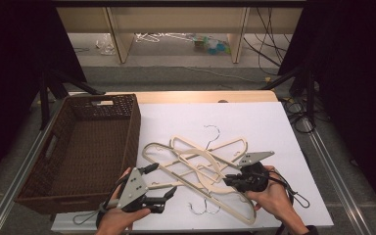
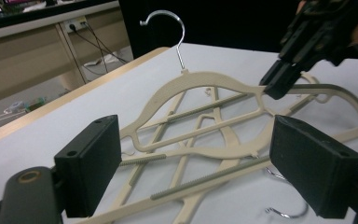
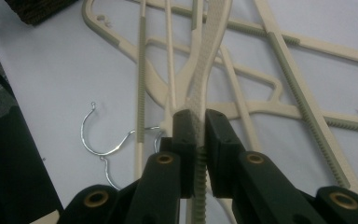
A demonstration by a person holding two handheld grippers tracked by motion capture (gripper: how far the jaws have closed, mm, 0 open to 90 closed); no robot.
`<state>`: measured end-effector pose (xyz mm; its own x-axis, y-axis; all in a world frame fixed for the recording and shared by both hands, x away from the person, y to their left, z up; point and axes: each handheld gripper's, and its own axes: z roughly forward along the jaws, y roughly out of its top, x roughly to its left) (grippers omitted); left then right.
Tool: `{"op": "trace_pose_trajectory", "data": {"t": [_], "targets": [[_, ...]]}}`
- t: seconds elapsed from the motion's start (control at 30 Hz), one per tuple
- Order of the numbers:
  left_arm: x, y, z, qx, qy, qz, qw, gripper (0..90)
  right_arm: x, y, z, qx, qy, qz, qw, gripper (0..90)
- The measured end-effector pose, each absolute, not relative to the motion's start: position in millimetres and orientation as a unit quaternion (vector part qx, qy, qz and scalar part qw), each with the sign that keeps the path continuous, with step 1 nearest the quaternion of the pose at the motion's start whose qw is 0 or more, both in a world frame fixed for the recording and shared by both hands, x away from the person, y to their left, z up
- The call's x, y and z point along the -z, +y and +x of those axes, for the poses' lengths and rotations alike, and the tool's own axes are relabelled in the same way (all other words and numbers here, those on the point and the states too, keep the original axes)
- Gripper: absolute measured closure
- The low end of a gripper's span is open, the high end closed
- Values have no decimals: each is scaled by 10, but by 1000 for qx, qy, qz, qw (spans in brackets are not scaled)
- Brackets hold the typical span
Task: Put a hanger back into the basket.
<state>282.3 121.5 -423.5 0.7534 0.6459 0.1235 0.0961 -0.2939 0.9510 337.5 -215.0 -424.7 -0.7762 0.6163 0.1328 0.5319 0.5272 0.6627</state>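
Several cream plastic hangers (image 1: 200, 161) with metal hooks lie tangled on the white board (image 1: 259, 122). My right gripper (image 1: 226, 180) is at the pile's right side, shut on the textured shoulder of one hanger (image 3: 214, 42); the right gripper view has its jaws clamped on that strip (image 3: 196, 122). My left gripper (image 1: 165, 178) is at the pile's near left edge. Its jaws stand wide open (image 2: 196, 154) with hanger bars (image 2: 200, 179) lying on the board beyond them, nothing gripped. In the left gripper view, the right gripper (image 2: 284, 79) is at the upper right.
An empty brown wicker basket (image 1: 100, 100) stands at the left, against the board's edge. Two hooks (image 1: 200, 208) curl on the board near its front edge; another hook (image 1: 214, 129) points to the far side. Beyond the table are a shelf, cables and dark curtains.
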Motion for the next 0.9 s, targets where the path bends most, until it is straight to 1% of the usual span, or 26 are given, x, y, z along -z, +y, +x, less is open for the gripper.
{"op": "trace_pose_trajectory", "data": {"t": [0.03, 0.07, 0.17, 0.2, 0.23, 0.27, 0.3, 0.37, 0.43, 0.47, 0.5, 0.67, 0.73, 0.77, 0.8, 0.83, 0.9], "targets": [[4235, 1215, 2823, -253, 243, 763, 542, 168, 4247, -2150, 3375, -358, 872, 329, 59, 834], [4234, 1118, 2931, -254, 249, 770, 530, 174, 4233, -2132, 3342, -360, 871, 327, 61, 837], [4254, 1011, 3049, -258, 260, 776, 513, 191, 4224, -2125, 3326, -360, 875, 318, 63, 841], [4265, 976, 3097, -260, 260, 778, 509, 211, 4209, -2119, 3303, -358, 876, 319, 54, 844], [4280, 917, 3181, -260, 260, 780, 506, 239, 4213, -2106, 3279, -367, 873, 314, 63, 846], [4280, 917, 3181, -260, 260, 780, 506, 236, 4213, -2106, 3279, -367, 873, 314, 63, 846], [4290, 858, 3273, -262, 259, 783, 502, 236, 4184, -2112, 3248, -361, 876, 314, 56, 848], [4297, 828, 3329, -260, 253, 787, 498, 246, 4186, -2112, 3240, -363, 876, 312, 59, 849], [4311, 778, 3401, -258, 246, 788, 502, 275, 4190, -2108, 3210, -369, 874, 311, 60, 851], [4317, 746, 3439, -255, 239, 793, 499, 275, 4173, -2115, 3196, -364, 876, 311, 54, 852], [4331, 703, 3487, -246, 229, 806, 488, 297, 4166, -2123, 3174, -366, 878, 305, 55, 853], [4360, 619, 3549, -246, 206, 817, 480, 299, 4150, -2122, 3130, -364, 881, 298, 60, 855], [4361, 578, 3562, -250, 191, 823, 474, 334, 4137, -2120, 3108, -362, 882, 296, 60, 856], [4359, 568, 3568, -251, 184, 826, 470, 371, 4137, -2114, 3095, -365, 882, 292, 63, 857], [4353, 557, 3577, -253, 178, 827, 469, 371, 4137, -2114, 3095, -365, 882, 292, 63, 857], [4339, 553, 3592, -252, 172, 829, 469, 403, 4135, -2116, 3095, -365, 882, 290, 66, 857], [4315, 538, 3617, -247, 151, 837, 464, 425, 4131, -2127, 3095, -366, 883, 285, 71, 857]]}}
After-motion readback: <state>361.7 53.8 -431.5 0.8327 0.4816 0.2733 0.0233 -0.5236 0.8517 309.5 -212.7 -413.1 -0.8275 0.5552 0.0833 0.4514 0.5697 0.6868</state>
